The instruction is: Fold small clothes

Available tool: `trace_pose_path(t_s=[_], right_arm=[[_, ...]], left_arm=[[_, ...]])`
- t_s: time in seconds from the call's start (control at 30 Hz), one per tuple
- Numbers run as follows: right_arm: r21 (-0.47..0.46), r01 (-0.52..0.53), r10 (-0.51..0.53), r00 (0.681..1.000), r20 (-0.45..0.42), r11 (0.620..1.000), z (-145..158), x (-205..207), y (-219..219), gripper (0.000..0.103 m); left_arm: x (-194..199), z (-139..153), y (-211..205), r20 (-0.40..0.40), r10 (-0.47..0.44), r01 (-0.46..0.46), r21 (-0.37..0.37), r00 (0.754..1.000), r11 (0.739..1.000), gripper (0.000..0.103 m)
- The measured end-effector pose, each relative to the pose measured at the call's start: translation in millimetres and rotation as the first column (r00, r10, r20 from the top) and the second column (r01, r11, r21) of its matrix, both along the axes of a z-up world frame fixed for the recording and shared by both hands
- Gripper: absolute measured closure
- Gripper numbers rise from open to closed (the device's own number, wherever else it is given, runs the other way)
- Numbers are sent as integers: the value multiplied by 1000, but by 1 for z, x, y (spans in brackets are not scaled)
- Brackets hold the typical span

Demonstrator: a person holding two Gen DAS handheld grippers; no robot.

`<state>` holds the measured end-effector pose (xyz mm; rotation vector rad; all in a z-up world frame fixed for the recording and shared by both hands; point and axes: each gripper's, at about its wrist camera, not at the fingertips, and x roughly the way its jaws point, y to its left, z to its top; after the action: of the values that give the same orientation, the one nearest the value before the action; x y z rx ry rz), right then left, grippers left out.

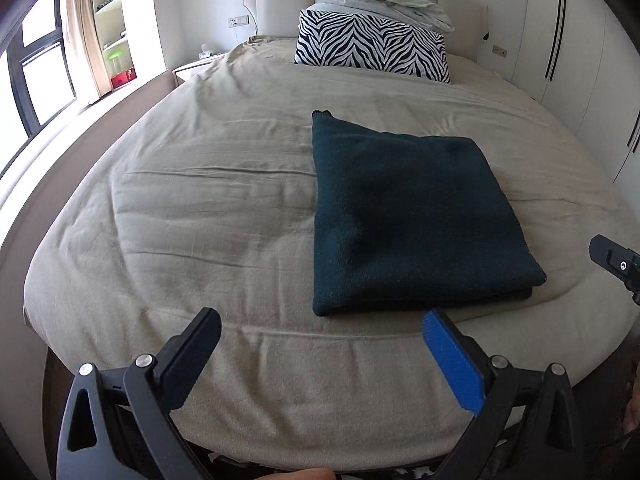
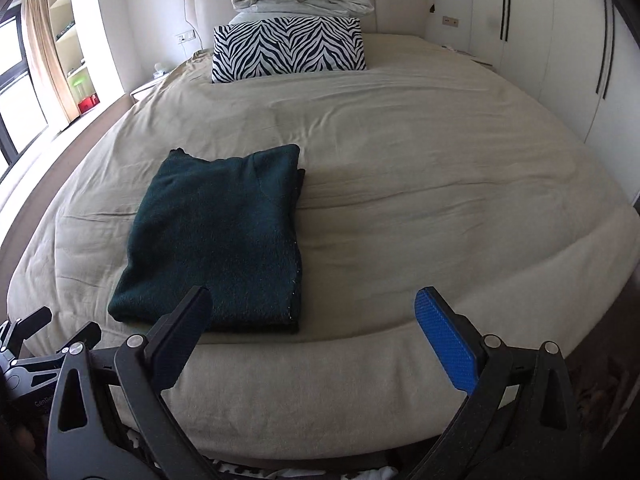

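A dark green knit garment [image 1: 412, 216] lies folded into a flat rectangle on the beige bed cover [image 1: 192, 208], near the foot edge. In the right wrist view the same garment [image 2: 224, 236] sits left of centre. My left gripper [image 1: 322, 330] hangs open over the foot of the bed, just short of the garment's near edge, with nothing between its fingers. My right gripper [image 2: 312, 310] is open too, empty, with its left finger over the garment's near right corner. The right gripper's body [image 1: 618, 266] shows at the right edge of the left wrist view.
A zebra-print pillow [image 1: 372, 46] and a pile of pale bedding [image 1: 384, 2] rest against the headboard. White wardrobe doors [image 1: 580, 60] line the right side. A window, curtain and shelves [image 1: 108, 32] stand on the left. The bed cover [image 2: 440, 184] spreads wide to the garment's right.
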<state>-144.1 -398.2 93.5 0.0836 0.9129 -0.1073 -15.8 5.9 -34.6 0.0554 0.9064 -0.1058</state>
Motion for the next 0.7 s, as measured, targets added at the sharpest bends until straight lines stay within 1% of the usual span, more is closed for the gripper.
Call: trace_pose_path(t_s=[0.07, 0.43, 0.7], right_arm=[[-5, -2, 2, 1000, -6, 1000, -4, 1, 1, 0], [-18, -26, 26, 1000, -15, 999, 6, -3, 8, 0], [-19, -29, 29, 999, -22, 999, 7, -2, 11, 0]], left_arm=[[1, -1, 1, -3, 3, -3, -3, 1000, 1000, 0], [5, -3, 5, -15, 9, -9, -9, 1000, 1000, 0], [5, -4, 5, -18, 12, -12, -10, 1000, 1000, 0]])
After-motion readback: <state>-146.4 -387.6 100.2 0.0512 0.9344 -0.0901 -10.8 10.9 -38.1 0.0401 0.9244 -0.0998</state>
